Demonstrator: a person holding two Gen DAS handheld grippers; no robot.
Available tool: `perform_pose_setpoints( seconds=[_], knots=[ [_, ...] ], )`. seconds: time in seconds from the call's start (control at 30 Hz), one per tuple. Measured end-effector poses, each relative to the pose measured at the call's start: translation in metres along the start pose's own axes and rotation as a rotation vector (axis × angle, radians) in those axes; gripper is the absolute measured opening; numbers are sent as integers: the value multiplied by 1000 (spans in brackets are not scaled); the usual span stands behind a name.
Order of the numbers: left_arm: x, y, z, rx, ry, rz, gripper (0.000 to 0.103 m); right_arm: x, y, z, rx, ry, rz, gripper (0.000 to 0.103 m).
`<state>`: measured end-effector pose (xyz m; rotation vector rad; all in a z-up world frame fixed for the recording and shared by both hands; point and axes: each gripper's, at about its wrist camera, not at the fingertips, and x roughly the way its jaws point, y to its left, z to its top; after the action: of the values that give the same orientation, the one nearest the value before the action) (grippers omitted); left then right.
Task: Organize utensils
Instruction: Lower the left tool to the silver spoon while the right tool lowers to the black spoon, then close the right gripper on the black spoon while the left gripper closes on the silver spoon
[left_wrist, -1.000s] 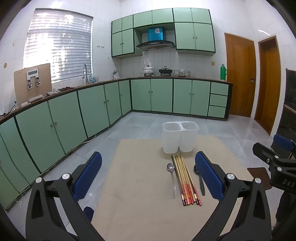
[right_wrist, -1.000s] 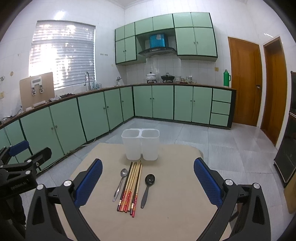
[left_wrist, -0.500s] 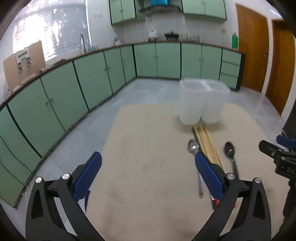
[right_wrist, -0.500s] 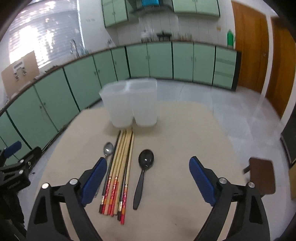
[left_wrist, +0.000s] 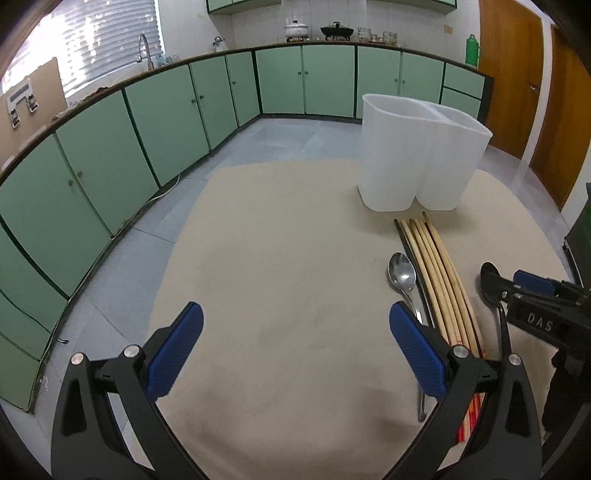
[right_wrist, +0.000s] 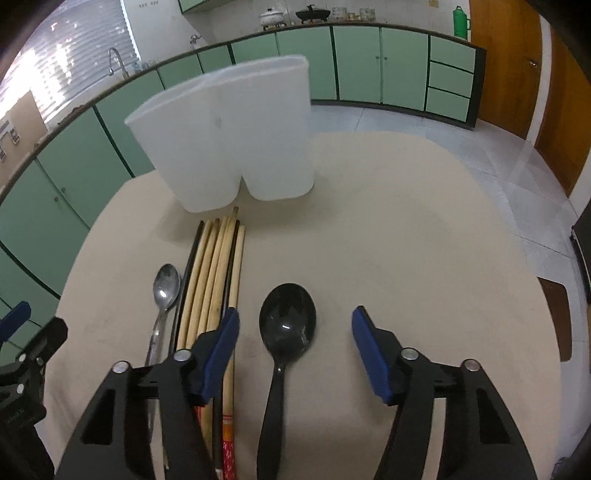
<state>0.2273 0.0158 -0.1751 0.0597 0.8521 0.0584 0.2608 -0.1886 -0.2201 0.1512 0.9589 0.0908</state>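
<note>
Right hand-held gripper (right_wrist: 295, 343): lowered, jaws narrowing around black spoon (right_wrist: 286, 332) — untouched, right of chopsticks (right_wrist: 210, 284).
Left hand-held gripper (left_wrist: 295, 347): wide, empty.
Meaning: first pickup imminent.

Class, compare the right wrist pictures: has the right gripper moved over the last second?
Yes. The right gripper has come down and forward toward the table; the white holder looms larger, and the closing jaws now straddle the black spoon.

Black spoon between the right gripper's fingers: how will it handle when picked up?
The black spoon looks like stiff, light plastic. Its glossy, thin handle lies flat on the table, so it may slip or swivel as the right gripper closes.
</note>
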Motion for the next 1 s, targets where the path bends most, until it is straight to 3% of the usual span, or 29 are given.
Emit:
perform_pose_setpoints(
  seconds=[0.2, 0.53, 0.77, 1.0],
  knots=[
    [22, -15, 6, 12, 30, -35, 97, 8, -2, -2, -18, 2, -13, 34],
    [54, -49, 3, 54, 100, -87, 97, 4, -11, -1, -33, 3, 29, 33],
    [71, -63, -3, 70, 138, -65, 97, 3, -13, -4, -29, 1, 36, 33],
    [64, -44, -10, 37, 122, -12, 97, 3, -13, -5, -31, -2, 31, 33]
  ],
)
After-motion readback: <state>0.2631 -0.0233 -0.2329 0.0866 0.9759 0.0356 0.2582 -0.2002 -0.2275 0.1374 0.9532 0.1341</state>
